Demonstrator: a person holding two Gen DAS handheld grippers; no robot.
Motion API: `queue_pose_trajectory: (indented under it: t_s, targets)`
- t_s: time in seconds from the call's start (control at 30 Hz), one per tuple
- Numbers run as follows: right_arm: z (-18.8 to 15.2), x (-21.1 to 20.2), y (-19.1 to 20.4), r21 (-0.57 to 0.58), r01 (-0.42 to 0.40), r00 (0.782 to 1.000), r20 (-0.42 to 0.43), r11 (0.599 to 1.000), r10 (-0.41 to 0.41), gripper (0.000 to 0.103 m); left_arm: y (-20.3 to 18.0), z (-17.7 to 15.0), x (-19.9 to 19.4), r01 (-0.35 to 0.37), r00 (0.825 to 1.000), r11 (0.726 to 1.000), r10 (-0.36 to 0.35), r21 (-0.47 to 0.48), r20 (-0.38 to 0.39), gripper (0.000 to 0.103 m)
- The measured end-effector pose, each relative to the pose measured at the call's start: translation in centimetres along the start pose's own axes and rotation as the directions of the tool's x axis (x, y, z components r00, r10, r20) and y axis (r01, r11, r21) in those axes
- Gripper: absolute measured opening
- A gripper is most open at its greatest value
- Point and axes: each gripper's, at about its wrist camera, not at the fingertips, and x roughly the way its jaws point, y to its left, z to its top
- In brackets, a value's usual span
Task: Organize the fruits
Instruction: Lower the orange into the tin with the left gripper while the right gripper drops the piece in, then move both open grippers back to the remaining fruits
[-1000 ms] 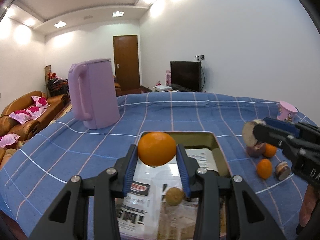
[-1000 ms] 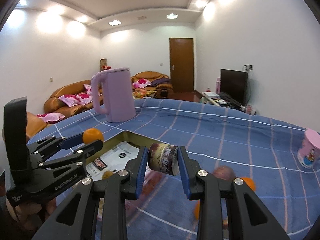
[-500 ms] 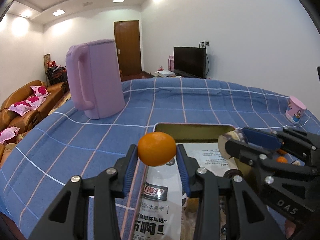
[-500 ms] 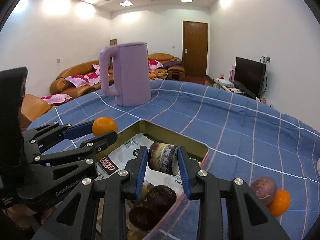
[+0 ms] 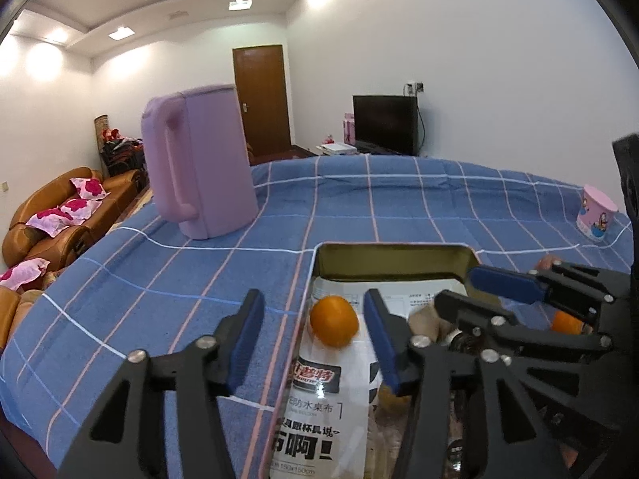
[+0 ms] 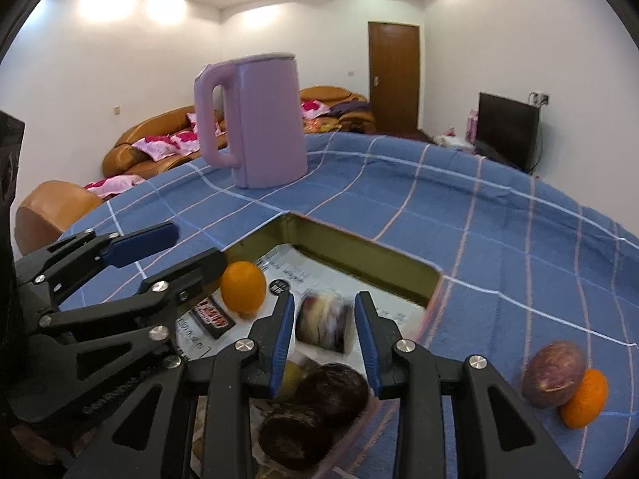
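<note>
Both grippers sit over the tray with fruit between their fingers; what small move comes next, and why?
Probably lift both clear. The left gripper has just opened off the orange, and the right gripper has just opened off the purple chunk, both loose over the tray.

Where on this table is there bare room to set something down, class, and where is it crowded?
Bare cloth lies between the purple kettle and the tray, and from the tray's far rim across to the pink cup. Crowded: inside the tray, where the left gripper, the right gripper and fruit sit together, and beside it, where a passion fruit touches an orange.
</note>
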Motion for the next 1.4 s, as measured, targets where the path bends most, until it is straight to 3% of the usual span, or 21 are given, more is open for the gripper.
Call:
queue_pose_trajectory:
  t_s: [0.07,0.13,0.3,0.47,0.67,1.0,1.4]
  targets:
    - [-0.1,-1.1,-0.5,0.014,0.002,1.0,0.019,1.0,-0.002,0.042,-0.3,0.1,-0.7,0.003,1.0,1.0,-0.003,-0.004,0.017,0.069]
    - [-0.5,-2.6,-1.1,0.01,0.025,0.999,0.035,1.0,-0.025,0.045,-0.7,0.3,-1.5,0.017,0.999,1.0,-0.016,-0.004,0.036,0.071]
    - [-2.3,-6.3,-4.0,0.028,0.112,0.992,0.048,0.993,-0.113,0.051,-3.4,0.5,-2.9,0.067,0.996,0.997,-0.069,0.028,0.058,0.073]
    - [-4.5,-9.3,-8.0,0.063,0.233,0.972,0.025,0.97,-0.235,0.057,-6.8,0.3,-3.3,0.12,0.991,0.99,-0.123,0.069,0.046,0.074]
    - [-6.5,-10.9,-11.3,0.078,0.281,0.96,-0.029,0.957,-0.279,0.057,-10.1,0.0,-3.3,0.161,0.986,0.981,-0.164,0.111,0.02,0.074]
    - [-7.8,-10.5,-12.6,0.103,0.214,0.975,-0.091,0.971,-0.205,0.057,-13.1,-0.4,-2.8,0.185,0.983,0.972,-0.184,0.142,-0.019,0.074]
    - [-8.2,-8.0,-12.9,0.111,0.148,0.971,-0.207,0.983,-0.123,0.057,-14.2,-0.6,-2.3,0.196,0.981,0.967,-0.191,0.161,-0.045,0.075]
